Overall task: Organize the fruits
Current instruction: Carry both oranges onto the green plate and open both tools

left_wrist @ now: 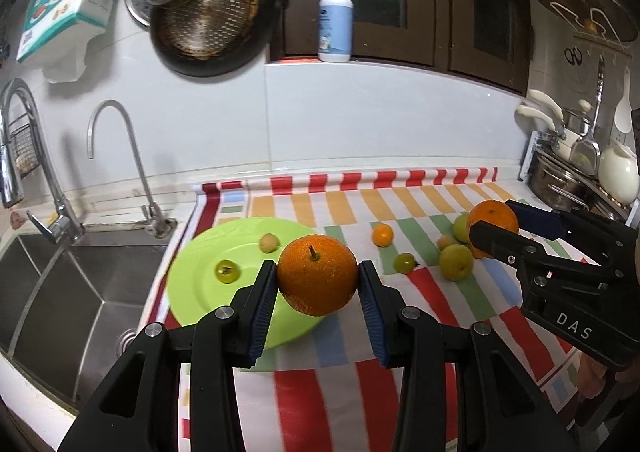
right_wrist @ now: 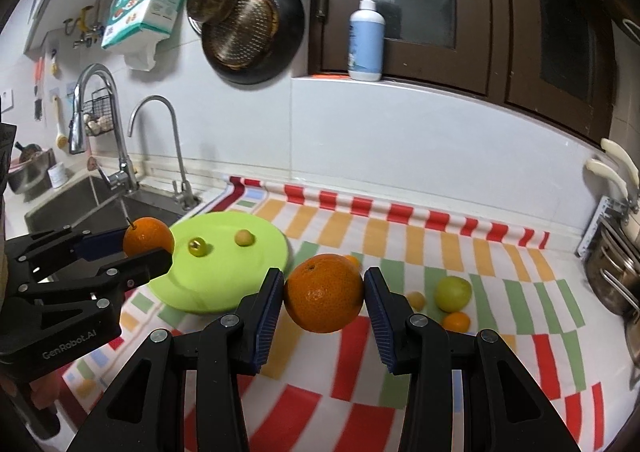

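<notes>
small orange (right_wrist: 353, 260) mostly hidden, sink (left_wrist: 60, 292) cropped

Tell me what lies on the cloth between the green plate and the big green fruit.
In the left wrist view, between the green plate and the big green fruit lie a small orange citrus and a small green fruit on the striped cloth.

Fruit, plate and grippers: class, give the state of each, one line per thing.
Left gripper: shut on stemmed orange, held above the cloth.
Right gripper: shut on second orange, lifted.
Green plate: flat on the cloth, two small fruits on it.
Small orange fruit: loose on the cloth.
</notes>
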Action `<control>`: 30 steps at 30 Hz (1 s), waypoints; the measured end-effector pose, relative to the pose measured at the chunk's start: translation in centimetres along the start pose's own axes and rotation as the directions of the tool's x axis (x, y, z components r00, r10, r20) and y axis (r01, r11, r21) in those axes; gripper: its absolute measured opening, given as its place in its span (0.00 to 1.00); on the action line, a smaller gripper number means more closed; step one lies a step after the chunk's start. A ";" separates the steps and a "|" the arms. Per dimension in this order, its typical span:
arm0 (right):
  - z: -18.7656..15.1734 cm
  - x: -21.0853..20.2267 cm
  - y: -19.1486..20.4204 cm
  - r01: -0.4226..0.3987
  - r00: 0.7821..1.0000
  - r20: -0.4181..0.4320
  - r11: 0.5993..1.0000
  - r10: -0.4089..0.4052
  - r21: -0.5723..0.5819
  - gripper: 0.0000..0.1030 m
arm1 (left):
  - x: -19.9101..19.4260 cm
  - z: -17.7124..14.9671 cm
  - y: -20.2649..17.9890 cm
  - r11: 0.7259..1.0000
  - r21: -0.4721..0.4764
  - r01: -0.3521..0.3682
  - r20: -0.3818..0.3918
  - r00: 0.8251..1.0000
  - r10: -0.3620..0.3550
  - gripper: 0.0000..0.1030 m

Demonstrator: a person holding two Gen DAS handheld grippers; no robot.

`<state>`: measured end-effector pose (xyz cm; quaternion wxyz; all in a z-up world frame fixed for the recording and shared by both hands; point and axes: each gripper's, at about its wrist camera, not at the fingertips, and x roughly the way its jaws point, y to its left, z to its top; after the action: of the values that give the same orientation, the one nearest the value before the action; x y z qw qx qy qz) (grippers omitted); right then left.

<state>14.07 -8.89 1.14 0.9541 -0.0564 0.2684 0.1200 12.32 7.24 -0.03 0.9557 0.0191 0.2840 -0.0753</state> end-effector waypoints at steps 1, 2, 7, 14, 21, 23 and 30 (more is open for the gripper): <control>0.1 0.1 0.4 -0.004 1.000 0.003 1.000 0.004 -0.003 0.41 | -0.1 0.0 0.4 1.000 -0.002 -0.004 0.002 1.000 0.004 0.39; 0.3 0.2 0.9 -0.009 1.000 0.007 1.000 0.009 -0.005 0.41 | -0.2 0.1 0.8 1.000 -0.006 -0.008 0.005 1.000 0.008 0.39; 1.1 0.8 2.7 -0.031 0.999 0.021 0.999 0.031 -0.014 0.41 | -0.3 0.1 2.8 1.000 -0.017 -0.026 0.010 1.000 0.026 0.39; 2.1 2.8 5.2 -0.065 0.998 0.015 0.997 0.066 -0.035 0.41 | 0.3 -0.1 5.8 0.997 -0.037 -0.062 0.000 0.998 0.062 0.39; 2.6 5.6 7.0 -0.103 0.995 -0.014 0.993 0.103 -0.055 0.41 | 2.2 -0.5 8.1 0.994 -0.054 -0.094 -0.035 0.995 0.092 0.39; 2.7 6.6 7.5 -0.111 0.994 -0.028 0.992 0.109 -0.063 0.41 | 2.9 -0.7 8.5 0.993 -0.056 -0.100 -0.047 0.994 0.097 0.39; 2.6 10.0 8.1 -0.143 0.987 -0.080 0.987 0.137 -0.076 0.41 | 6.1 -1.2 9.4 0.994 -0.059 -0.089 -0.109 0.991 0.083 0.39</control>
<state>21.54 1.39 -2.29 0.9296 -0.0807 0.3019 0.1953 18.19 15.77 -4.39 0.9417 0.0046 0.3355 -0.0238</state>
